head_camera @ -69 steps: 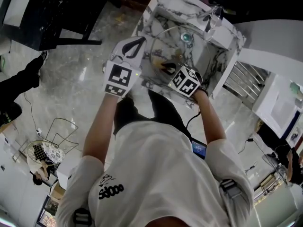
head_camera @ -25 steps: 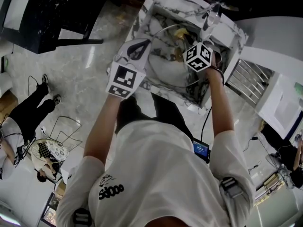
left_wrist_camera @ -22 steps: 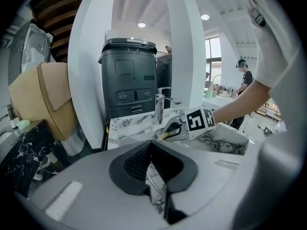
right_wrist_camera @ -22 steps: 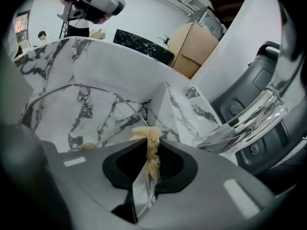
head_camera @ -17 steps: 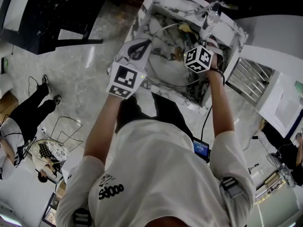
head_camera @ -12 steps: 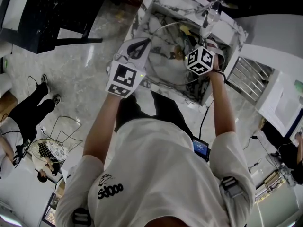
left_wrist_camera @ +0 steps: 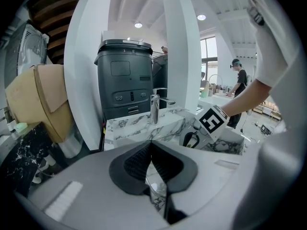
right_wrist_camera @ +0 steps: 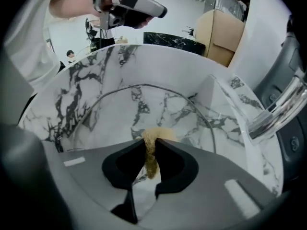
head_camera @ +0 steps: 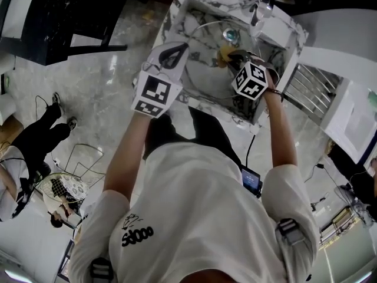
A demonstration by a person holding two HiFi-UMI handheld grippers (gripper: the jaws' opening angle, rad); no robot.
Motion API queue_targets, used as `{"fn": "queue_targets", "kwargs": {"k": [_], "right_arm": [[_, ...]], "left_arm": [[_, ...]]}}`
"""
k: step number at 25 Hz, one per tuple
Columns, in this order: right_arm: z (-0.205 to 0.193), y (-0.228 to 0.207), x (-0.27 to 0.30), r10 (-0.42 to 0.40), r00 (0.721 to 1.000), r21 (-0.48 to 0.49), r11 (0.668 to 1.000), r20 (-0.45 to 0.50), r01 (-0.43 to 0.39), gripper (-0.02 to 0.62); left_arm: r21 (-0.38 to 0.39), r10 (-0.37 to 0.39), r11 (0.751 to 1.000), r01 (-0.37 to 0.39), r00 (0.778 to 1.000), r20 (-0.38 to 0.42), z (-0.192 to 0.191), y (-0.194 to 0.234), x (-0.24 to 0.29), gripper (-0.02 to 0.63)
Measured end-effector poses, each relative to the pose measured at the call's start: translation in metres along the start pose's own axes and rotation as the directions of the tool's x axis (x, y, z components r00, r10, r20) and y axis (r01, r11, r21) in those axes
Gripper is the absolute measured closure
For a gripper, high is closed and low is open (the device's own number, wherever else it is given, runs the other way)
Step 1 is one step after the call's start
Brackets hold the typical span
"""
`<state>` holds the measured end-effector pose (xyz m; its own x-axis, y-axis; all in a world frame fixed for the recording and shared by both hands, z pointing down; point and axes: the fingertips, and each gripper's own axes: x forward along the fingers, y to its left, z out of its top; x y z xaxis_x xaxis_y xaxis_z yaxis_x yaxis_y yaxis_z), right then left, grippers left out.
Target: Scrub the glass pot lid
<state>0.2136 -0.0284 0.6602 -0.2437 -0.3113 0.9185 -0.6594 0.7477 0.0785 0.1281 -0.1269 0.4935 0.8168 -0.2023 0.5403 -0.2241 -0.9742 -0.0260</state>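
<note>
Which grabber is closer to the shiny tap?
Right. The right gripper, pinching a sponge, is in the sink near the tap; the left gripper holds the lid by its edge at the sink's opposite side.

The glass pot lid point(right_wrist_camera: 158, 107) was clear and smooth, rimmed in thin shiny metal. The sink point(right_wrist_camera: 91, 80) looked like glossy veined marble, the faucet point(right_wrist_camera: 280, 109) like polished chrome. The sponge point(right_wrist_camera: 154, 134) was coarse and fibrous. The right gripper point(right_wrist_camera: 151, 143) had a matt grey plastic body and matt black pads point(right_wrist_camera: 172, 164).

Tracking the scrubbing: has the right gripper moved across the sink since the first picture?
Yes. The right gripper, shut on the sponge, has shifted from the sink's near rim up toward the drain.
</note>
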Motion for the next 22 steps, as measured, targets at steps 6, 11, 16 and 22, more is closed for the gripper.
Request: {"fn": "queue_targets", "kwargs": {"k": [6,11,16,22], "right_arm": [[0.006,0.042,-0.002,0.167,0.986,-0.008,0.986,0.011,-0.167,0.534],[0.007,0.067,-0.006,0.265,0.964,-0.006,0.964,0.014,-0.265,0.534],[0.004,0.092,-0.01,0.344,0.939,-0.011,0.939,0.012,-0.344,0.534],[0.002,0.119,-0.022,0.471,0.882,-0.004,0.882,0.03,-0.471,0.535]], "left_arm": [[0.006,-0.011,1.0,0.011,1.0,0.004,0.001,-0.008,-0.002,0.595],[0.007,-0.015,1.0,0.015,1.0,0.003,0.0,-0.011,-0.002,0.595],[0.01,-0.022,1.0,0.022,1.0,0.007,0.0,-0.017,-0.001,0.595],[0.017,-0.034,0.999,0.034,0.999,0.014,0.004,-0.024,0.002,0.595]]}}
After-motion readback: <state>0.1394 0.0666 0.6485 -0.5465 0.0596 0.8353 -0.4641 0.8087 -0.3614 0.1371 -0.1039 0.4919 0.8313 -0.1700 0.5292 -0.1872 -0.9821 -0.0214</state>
